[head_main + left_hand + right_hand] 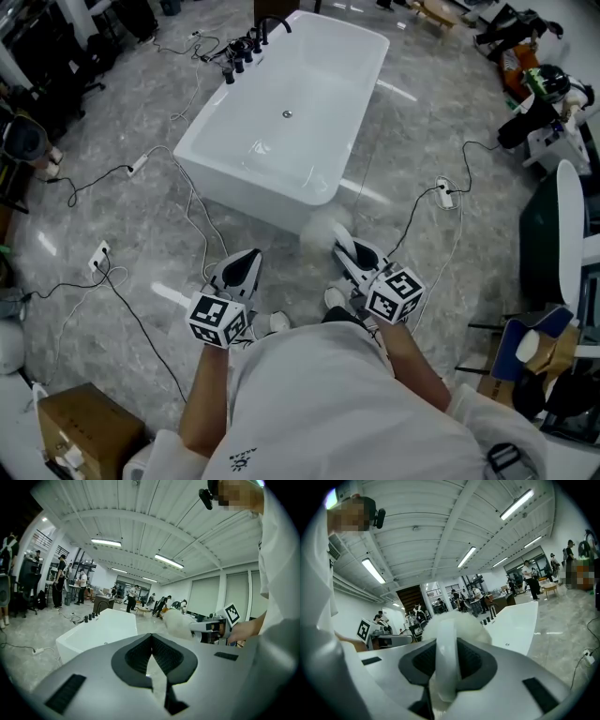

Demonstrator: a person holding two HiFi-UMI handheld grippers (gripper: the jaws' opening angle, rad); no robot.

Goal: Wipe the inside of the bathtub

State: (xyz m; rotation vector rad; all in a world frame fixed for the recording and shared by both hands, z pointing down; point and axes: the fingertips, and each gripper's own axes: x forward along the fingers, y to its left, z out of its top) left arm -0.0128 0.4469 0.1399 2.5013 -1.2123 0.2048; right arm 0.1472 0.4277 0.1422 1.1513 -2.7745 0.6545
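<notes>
White tub (pixel 292 117) awaits; wiping seems not begun. Right gripper (pixel 345 242) clamps a fluffy duster (pixel 321 227); left gripper (pixel 249 262) jaws together, empty.

Bathtub (pixel 258 192) sat on the floor, far centre. Taps (pixel 246 49) stood at its far-left corner, drain (pixel 287 114) mid-basin. Both grippers were on its near side: left gripper (pixel 251 256) left, right gripper (pixel 340 234) right, duster (pixel 317 225) between its jaws, beside the tub's near end. Cables (pixel 141 169) lay left of the tub, cardboard box (pixel 89 431) near left.
</notes>
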